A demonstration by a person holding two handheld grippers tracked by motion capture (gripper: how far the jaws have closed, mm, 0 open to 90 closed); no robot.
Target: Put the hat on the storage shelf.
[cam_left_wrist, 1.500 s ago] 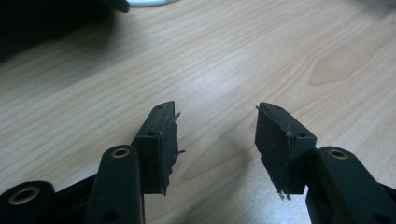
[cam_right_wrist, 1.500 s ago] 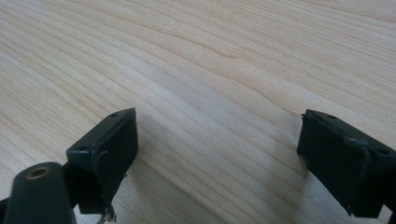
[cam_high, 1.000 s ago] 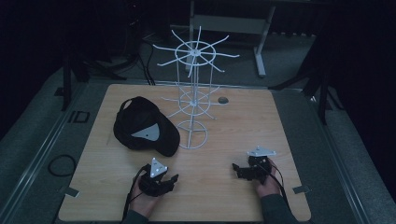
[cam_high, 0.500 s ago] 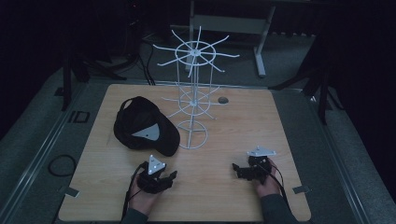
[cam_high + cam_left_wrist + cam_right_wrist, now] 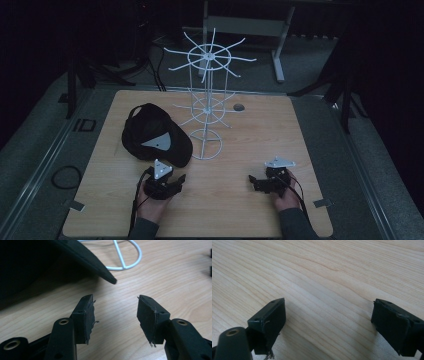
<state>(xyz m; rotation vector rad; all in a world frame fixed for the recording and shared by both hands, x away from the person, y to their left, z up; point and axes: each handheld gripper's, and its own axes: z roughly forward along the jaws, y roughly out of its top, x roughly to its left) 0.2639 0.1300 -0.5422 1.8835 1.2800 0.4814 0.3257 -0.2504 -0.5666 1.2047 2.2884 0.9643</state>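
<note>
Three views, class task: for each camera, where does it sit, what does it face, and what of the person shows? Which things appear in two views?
High view: above the person's side, looking forward and down on the wooden table; forearms, hands, left gripper, right gripper.
Left gripper view: on that gripper, facing the black cap brim and white wire rack base; open jaws.
Right gripper view: facing bare tabletop; open jaws.
Shared: cap, rack and table in high and left gripper views.
</note>
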